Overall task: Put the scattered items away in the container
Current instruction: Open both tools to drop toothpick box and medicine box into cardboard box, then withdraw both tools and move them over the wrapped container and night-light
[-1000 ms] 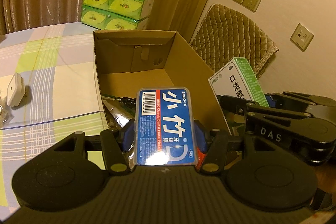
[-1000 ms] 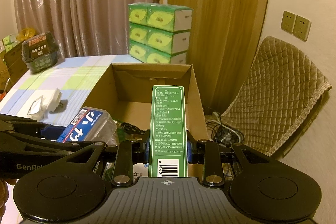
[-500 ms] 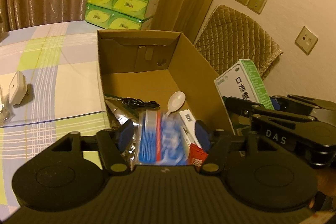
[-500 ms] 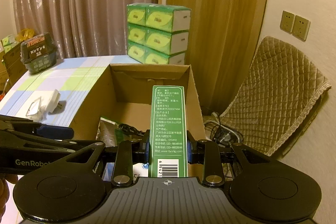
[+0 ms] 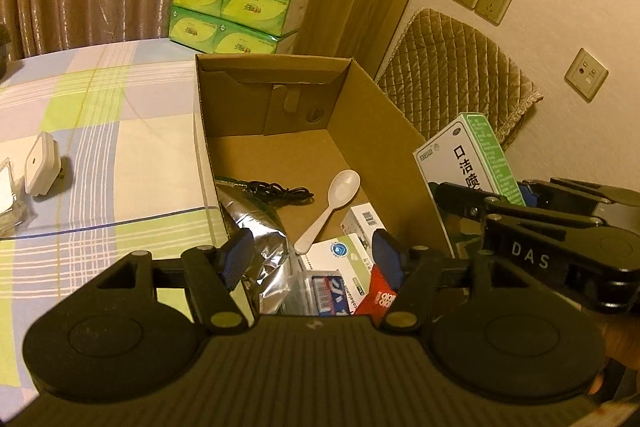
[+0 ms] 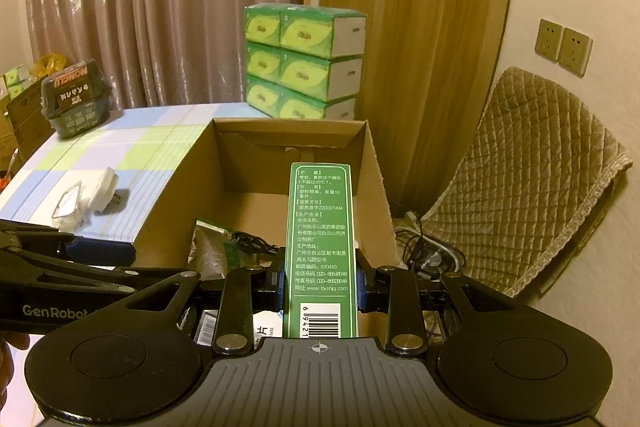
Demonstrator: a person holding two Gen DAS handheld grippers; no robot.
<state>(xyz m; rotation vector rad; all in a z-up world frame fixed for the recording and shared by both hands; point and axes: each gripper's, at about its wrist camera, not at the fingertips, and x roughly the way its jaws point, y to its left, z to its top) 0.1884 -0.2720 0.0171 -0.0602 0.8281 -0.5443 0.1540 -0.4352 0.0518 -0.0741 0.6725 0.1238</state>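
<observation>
A: What can be read near the carton (image 5: 372, 131)?
B: "DAS" on the right gripper (image 5: 532, 259) beside it, "GenRobot" on the left gripper (image 6: 56, 311).
A: And the green box (image 6: 320, 247) above it?
B: "510410" and "www.byshg.com". Left of the carton, a dark tub (image 6: 76, 99) reads "HONGLI", upside down.

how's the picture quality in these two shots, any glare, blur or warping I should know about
Left wrist view: warm dim indoor light, sharp, glare on the foil pouch, fisheye bending the tablecloth lines, dark corners. Right wrist view: same yellow cast, the green box print is legible, the curtain and wall bow outward at the edges.
</observation>
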